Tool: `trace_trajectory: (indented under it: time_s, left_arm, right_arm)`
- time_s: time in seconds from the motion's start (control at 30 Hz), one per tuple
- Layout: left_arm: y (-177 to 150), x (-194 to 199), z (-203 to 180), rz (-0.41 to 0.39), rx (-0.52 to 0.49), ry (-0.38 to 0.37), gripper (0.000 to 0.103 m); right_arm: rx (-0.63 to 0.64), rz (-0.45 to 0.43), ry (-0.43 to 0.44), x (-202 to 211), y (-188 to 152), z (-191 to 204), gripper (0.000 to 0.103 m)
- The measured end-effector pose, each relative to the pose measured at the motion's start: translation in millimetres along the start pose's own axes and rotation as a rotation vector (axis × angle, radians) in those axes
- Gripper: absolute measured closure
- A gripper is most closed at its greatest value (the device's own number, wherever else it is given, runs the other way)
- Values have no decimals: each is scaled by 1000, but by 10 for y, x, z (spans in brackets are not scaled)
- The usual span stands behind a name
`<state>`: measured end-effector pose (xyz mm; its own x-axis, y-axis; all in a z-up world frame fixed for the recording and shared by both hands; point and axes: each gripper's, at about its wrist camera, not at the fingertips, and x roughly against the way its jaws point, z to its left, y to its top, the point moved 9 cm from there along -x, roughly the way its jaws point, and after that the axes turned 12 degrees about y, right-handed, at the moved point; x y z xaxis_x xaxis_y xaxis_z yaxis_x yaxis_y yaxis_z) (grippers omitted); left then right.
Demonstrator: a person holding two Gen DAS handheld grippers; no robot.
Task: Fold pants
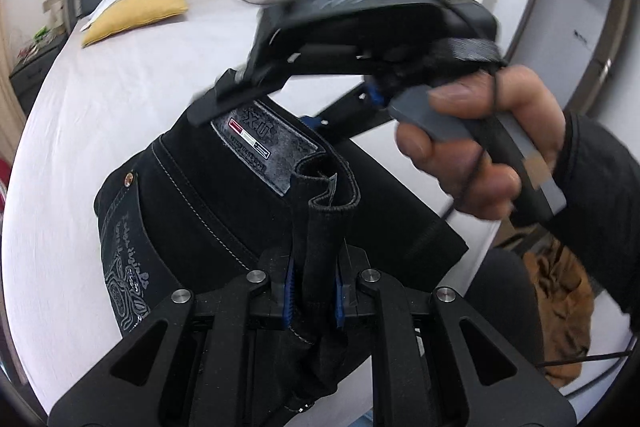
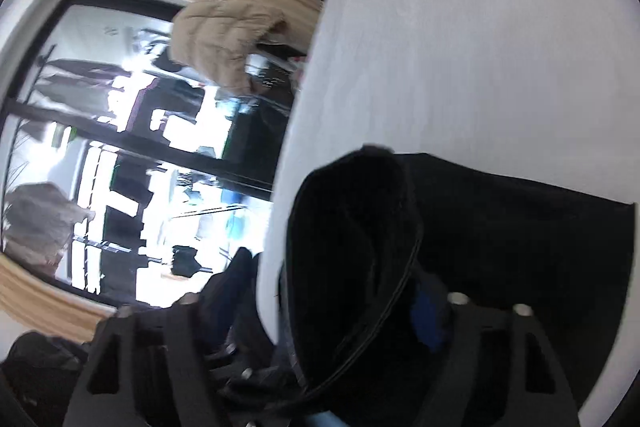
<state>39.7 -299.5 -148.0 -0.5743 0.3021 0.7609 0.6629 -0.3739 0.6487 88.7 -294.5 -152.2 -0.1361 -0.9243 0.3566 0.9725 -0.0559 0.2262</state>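
The bed (image 1: 120, 99) carries the black pants (image 1: 224, 195), lying near its edge with the waistband lifted. They look like heavy, thick denim: limp enough to sag, but stiff at the seams and waistband, so the band is probably the surest place to hold. The left tongs (image 1: 316, 291) are closed on a fold of waistband; the right tongs (image 1: 218, 103) reach the leather patch, and look clamped on cloth in their own view
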Motion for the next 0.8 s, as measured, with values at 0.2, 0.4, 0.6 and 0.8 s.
trace_trajectory:
  time_s: [0.2, 0.4, 0.6, 0.8]
  left_arm:
    - [7, -75, -393, 7, -42, -35, 91]
    - [11, -179, -778, 16, -90, -72, 91]
    - [-27, -410, -1143, 52, -148, -74, 91]
    - [-183, -848, -1352, 127, -193, -55, 88]
  right_arm:
    - [-33, -32, -92, 388, -78, -253, 85]
    - [-33, -53, -123, 749, -133, -377, 86]
    - [-69, -63, -131, 887, -176, -637, 86]
    - [-148, -90, -101, 912, -231, -1068, 86]
